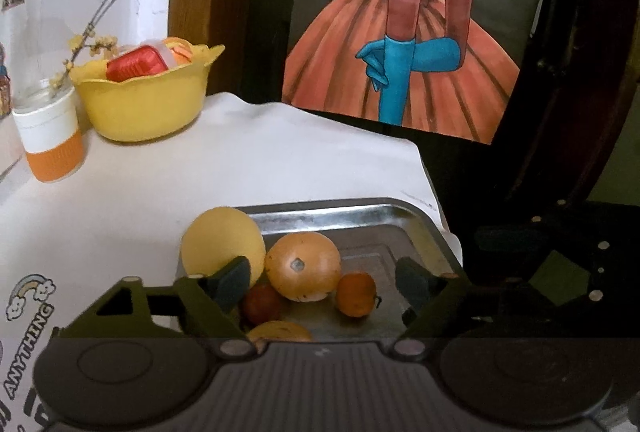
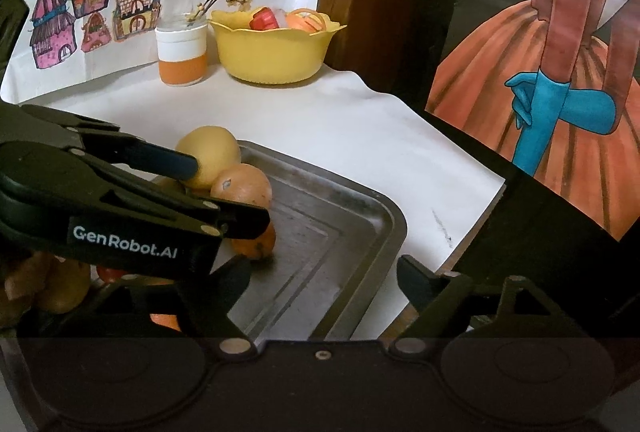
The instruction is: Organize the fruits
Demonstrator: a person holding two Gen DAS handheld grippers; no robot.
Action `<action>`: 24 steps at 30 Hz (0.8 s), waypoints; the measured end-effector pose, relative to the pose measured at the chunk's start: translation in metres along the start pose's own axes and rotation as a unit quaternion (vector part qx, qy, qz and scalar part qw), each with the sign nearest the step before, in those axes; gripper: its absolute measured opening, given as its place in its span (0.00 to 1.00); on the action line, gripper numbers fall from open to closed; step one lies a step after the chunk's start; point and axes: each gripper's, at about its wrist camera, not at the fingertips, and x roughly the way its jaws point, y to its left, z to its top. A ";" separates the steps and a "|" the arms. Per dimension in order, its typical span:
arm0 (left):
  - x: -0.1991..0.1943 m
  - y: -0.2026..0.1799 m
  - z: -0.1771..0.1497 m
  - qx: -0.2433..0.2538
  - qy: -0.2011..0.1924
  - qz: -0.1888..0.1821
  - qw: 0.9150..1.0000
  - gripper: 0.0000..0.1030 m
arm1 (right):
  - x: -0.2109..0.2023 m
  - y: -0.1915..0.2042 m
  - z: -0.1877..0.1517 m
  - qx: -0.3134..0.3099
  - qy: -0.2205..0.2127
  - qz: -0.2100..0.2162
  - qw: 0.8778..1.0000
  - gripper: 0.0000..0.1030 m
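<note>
A metal tray (image 1: 340, 206) lies on the white tablecloth and holds several fruits. A large orange (image 1: 302, 266) sits between the spread fingers of my left gripper (image 1: 322, 284), which is open and not touching it. A big pale yellow fruit (image 1: 222, 246) is by the left finger, a small orange (image 1: 356, 294) to the right, and a dark red fruit (image 1: 262, 304) lies lower. In the right wrist view the left gripper (image 2: 226, 192) straddles the large orange (image 2: 244, 186). My right gripper (image 2: 326, 280) hangs open and empty over the tray's (image 2: 384, 224) bare right half.
A yellow bowl (image 1: 140, 104) with a red packet and a white-and-orange cup (image 1: 50, 136) holding twigs stand at the back by the wall. The table edge (image 2: 472, 228) drops off right of the tray. More brownish fruits (image 2: 60, 284) lie at the lower left.
</note>
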 end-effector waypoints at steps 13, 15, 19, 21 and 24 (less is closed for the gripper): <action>-0.024 0.000 0.007 -0.012 -0.029 0.000 0.999 0.94 | -0.016 0.003 -0.004 0.014 -0.022 -0.013 1.000 0.94; -0.029 0.000 0.008 -0.013 -0.036 0.001 0.999 0.96 | -0.019 0.005 -0.004 0.016 -0.026 -0.016 0.999 0.96; -0.038 0.000 0.009 -0.012 -0.048 0.007 0.999 0.99 | -0.025 0.007 -0.003 0.024 -0.033 -0.019 0.999 0.99; -0.043 0.001 0.009 -0.012 -0.054 0.011 0.998 0.99 | -0.028 0.007 -0.002 0.031 -0.035 -0.020 0.999 0.99; -0.050 0.002 0.009 -0.014 -0.060 0.014 0.998 0.99 | -0.033 0.008 -0.003 0.046 -0.040 -0.018 0.998 0.99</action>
